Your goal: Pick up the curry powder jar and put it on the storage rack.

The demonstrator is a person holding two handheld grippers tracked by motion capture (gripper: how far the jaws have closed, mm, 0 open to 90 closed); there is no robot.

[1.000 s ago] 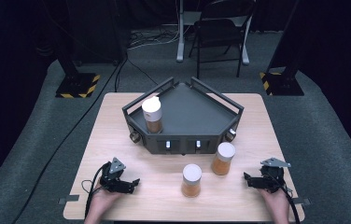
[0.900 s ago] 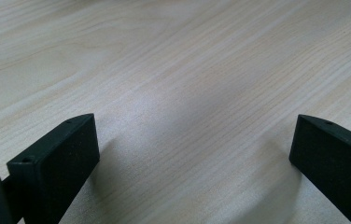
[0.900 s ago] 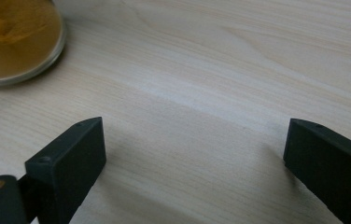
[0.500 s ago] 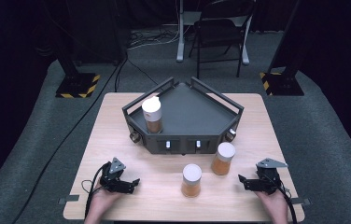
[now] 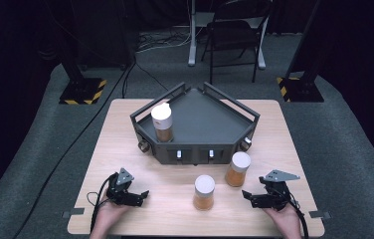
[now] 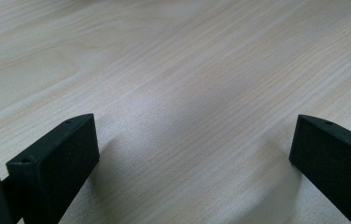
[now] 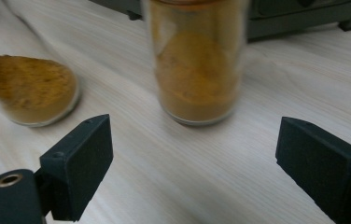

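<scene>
Three white-lidded jars of orange-brown powder are here. One jar [image 5: 161,122] stands in the left corner of the dark grey tray [image 5: 210,119]. Two stand on the table in front of it, the middle jar [image 5: 204,191] and the right jar [image 5: 237,169]. My right gripper [image 5: 247,195] sits low at the front right and points left at them. It is open with nothing between its jaws, which have just been closing a little. In the right gripper view [image 7: 192,158] the right jar [image 7: 197,65] is straight ahead, a short way beyond the fingertips. My left gripper [image 5: 144,195] rests open at the front left over bare wood [image 6: 192,144].
The wooden table [image 5: 125,149] ends close behind both hands. The tray's front wall [image 7: 304,18] stands just behind the right jar, and the middle jar [image 7: 29,91] shows blurred at the left. A chair [image 5: 234,30] and stand bases sit on the floor beyond the table.
My right gripper has shifted slightly left toward the two jars and lifted a little. Its jaws stand a bit narrower. The left gripper and all the jars have stayed put.
</scene>
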